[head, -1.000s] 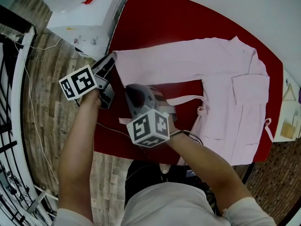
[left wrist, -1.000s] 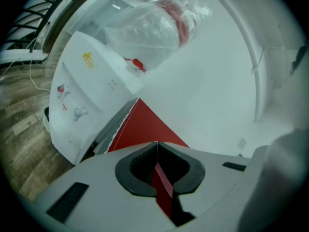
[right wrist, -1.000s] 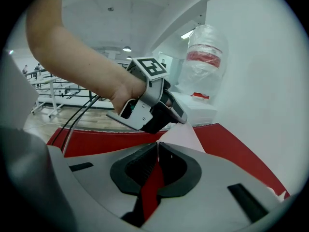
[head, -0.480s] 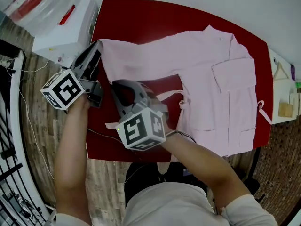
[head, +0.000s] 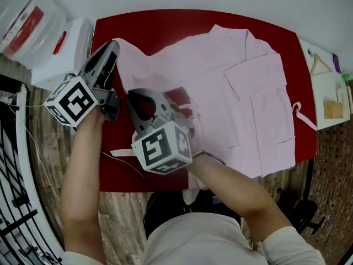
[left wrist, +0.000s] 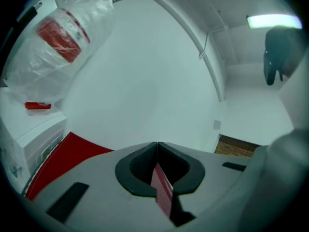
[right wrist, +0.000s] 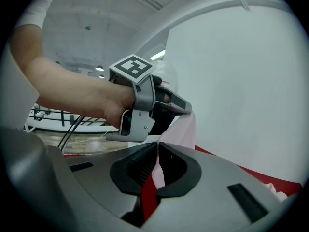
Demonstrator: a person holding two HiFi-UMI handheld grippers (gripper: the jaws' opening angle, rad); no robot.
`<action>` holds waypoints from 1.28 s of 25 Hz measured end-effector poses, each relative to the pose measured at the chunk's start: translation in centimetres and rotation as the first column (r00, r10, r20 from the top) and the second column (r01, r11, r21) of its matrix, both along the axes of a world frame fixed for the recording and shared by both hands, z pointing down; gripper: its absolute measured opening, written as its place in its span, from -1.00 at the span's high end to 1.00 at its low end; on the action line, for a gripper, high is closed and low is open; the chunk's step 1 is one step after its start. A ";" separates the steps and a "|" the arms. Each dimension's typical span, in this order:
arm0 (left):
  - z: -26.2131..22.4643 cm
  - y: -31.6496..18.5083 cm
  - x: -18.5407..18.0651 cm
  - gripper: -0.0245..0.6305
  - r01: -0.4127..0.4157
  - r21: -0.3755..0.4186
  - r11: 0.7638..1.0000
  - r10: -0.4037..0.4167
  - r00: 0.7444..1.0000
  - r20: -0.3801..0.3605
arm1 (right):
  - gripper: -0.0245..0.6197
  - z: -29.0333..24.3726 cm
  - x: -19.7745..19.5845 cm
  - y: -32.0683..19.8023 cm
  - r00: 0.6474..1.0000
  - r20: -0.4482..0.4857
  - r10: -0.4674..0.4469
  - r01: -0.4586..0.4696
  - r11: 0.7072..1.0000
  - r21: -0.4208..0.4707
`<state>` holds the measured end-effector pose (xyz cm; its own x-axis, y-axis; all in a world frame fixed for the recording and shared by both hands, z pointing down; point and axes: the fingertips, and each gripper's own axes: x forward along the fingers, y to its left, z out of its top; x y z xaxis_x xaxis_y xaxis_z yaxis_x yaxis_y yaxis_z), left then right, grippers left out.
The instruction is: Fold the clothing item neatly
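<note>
Both hands have come up within the last second, and the sleeve that lay flat across the bench [head: 160, 24] is now lifted off it. Nearest, the right gripper [right wrist: 157, 150] has its jaws closed tight on the lower edge of the sleeve [head: 165, 59], with pink cloth pinched between them. Just beyond, the left gripper [head: 112, 47] has its jaws equally tight on the cuff end. The sleeve sags from the two grips back to the shoulder. I judge this to be the start of the sleeve fold, with the carry across onto the body still to come. The garment [head: 253, 98] otherwise lies spread on the bench to the right. Its long axis runs near to far, with the hem [head: 265, 167] toward the person and the collar [head: 234, 33] pointing away. The raised sleeve reaches out to the left.
</note>
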<state>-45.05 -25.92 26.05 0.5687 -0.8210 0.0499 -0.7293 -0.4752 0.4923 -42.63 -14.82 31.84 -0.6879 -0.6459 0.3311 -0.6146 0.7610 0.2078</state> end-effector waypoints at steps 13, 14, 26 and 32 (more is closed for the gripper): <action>-3.1 -1.6 15.9 0.89 -0.133 0.033 0.991 0.131 0.989 0.076 | 0.84 -2.4 13.4 -1.7 0.992 0.058 0.115 -0.115 0.993 -0.010; -3.1 -1.8 17.1 0.89 -0.142 0.031 0.989 0.140 0.987 0.081 | 0.84 -2.4 14.5 -1.8 0.990 0.063 0.124 -0.123 0.992 -0.013; -2.4 -3.5 30.6 0.89 -0.253 -0.006 0.967 0.250 0.953 0.172 | 0.84 -1.7 26.5 -3.8 0.969 0.113 0.220 -0.214 0.975 -0.060; 0.5 -3.9 36.8 0.89 -0.311 -0.068 0.948 0.319 0.924 0.211 | 0.84 0.5 31.8 -4.0 0.954 0.113 0.279 -0.267 0.957 -0.112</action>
<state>-8.29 -29.82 26.57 0.7701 -0.5971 0.2246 -0.6350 -0.6842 0.3587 -10.79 -18.82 32.33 -0.5296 -0.7849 0.3216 -0.8181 0.5728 0.0507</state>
